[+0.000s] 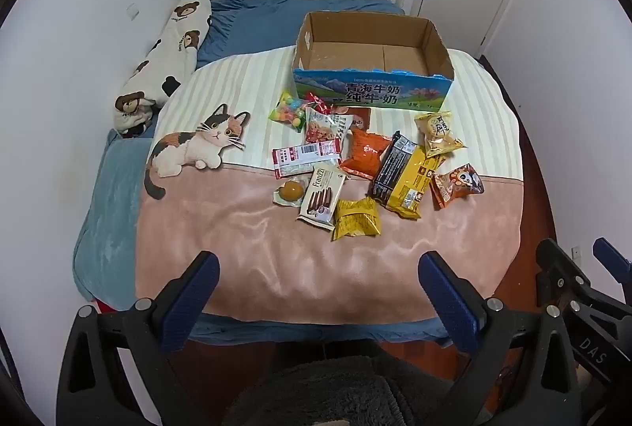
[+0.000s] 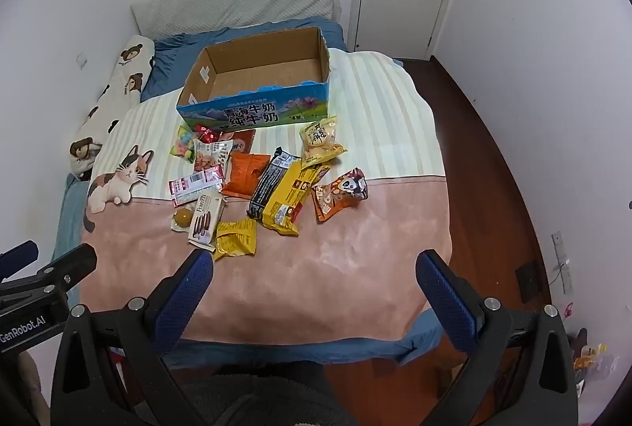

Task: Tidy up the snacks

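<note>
A: What writing can you read?

B: The cardboard box [image 1: 371, 70] shows large Chinese characters, 青海牛奶 纯牛奶, on its blue front panel. A cream wafer packet [image 1: 320, 196] reads "Franzzi". In the right wrist view, the left gripper's body at the 9 o'clock edge says "GenRobot.AI".

A: What is in the box?

B: Only its bare brown floor shows; it stands open-topped on the striped blanket [image 1: 237, 82], at 12 o'clock from the snack pile [image 2: 252, 181].

A: Which way do the packets lie?

B: The long yellow-and-black packet [image 2: 280, 195] lies flat, its long axis running from 7 to 1 o'clock. The Franzzi packet points much the same way. A yellow pouch [image 2: 236, 238] is the nearest packet.

A: And the grippers?

B: The left gripper [image 1: 318, 291] and right gripper [image 2: 314, 291] both have fingers spread wide, holding nothing, well short of the snacks.
</note>
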Tool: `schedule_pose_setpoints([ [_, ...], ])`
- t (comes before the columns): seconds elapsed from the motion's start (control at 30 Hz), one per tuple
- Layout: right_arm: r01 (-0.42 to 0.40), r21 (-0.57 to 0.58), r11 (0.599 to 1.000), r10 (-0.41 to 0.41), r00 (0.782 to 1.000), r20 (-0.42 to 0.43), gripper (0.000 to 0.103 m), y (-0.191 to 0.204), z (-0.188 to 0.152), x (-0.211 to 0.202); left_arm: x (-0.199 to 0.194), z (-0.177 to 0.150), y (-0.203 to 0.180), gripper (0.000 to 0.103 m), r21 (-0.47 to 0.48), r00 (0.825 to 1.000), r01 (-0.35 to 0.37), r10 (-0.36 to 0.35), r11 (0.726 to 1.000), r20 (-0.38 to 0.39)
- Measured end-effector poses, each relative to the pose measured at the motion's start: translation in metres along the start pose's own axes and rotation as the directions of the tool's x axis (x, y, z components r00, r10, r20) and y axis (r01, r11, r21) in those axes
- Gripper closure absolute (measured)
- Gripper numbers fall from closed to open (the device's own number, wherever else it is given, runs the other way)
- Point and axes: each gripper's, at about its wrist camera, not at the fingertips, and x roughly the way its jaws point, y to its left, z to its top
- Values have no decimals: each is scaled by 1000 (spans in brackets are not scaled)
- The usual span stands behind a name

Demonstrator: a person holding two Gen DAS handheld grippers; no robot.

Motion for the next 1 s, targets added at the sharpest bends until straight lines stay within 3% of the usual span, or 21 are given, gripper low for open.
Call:
schedule_pose_setpoints([
  [1.0,16,-9,1000,-15,998,60,0,8,6,-16,-11,9,9,0,-2,999,-23,23,1000,28],
])
